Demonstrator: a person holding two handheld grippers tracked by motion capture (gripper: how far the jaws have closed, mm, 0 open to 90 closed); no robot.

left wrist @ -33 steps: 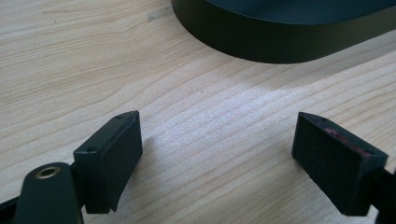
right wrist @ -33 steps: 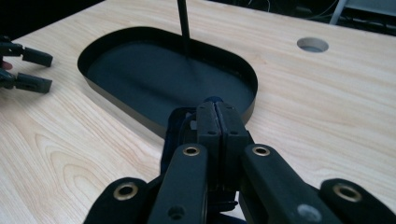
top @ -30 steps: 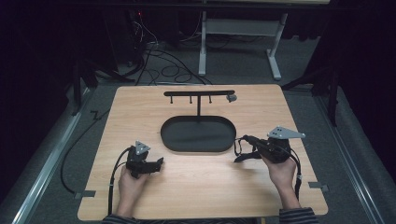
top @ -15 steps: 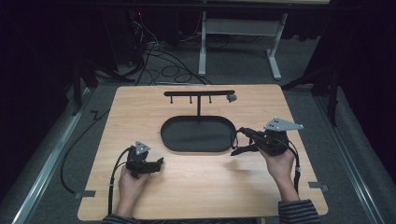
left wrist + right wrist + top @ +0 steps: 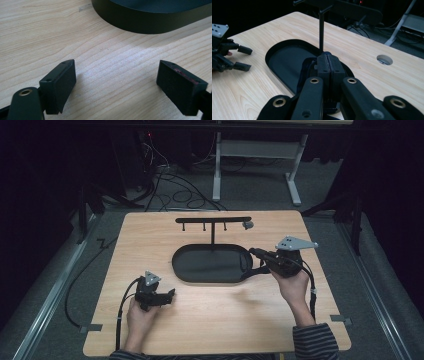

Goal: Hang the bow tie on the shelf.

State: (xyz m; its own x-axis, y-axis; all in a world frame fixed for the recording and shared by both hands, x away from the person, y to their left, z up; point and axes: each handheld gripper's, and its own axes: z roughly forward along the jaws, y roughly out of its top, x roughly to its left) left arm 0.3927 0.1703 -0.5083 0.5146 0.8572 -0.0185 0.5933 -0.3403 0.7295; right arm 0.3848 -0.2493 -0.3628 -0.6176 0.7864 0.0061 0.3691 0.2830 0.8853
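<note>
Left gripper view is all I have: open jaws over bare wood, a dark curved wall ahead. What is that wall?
Observer: The side of a black oval tray; the high view shows it in mid-table.
Operator: Anything standing on it?
Observer: A thin post rises at its far edge and carries a crossbar with small pegs.
Operator: And the other hand?
Observer: The right gripper is at the tray's right end, jaws shut on a dark blue strap-like thing. I cannot tell what it is.
</note>
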